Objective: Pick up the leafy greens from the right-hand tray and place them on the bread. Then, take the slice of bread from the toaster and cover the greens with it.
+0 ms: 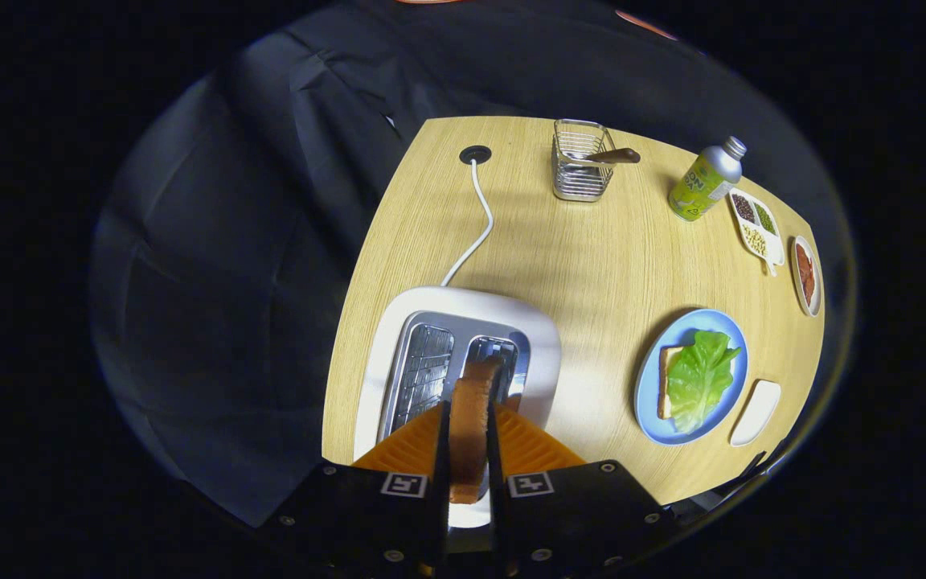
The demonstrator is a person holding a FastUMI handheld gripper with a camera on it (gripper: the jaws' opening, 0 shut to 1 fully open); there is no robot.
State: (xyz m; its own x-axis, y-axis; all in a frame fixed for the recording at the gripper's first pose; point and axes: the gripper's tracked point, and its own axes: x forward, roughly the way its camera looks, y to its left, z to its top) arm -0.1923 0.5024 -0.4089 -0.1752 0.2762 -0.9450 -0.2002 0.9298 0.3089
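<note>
Black gripper (469,438), ribbed orange fingers (527,446), square markers

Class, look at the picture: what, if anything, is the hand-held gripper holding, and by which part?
The hand-held gripper holds a slice of bread, its two fingers pressing on the flat faces, directly above the toaster.

Bright overhead light falls evenly on the pale wooden surface (592,257), while the surroundings stay dim. The wire-mesh metal basket (579,169) casts a soft shadow toward 7 o'clock. Fisheye distortion bends the surface's edges. Focus is sharp centrally, softer at the rim.
</note>
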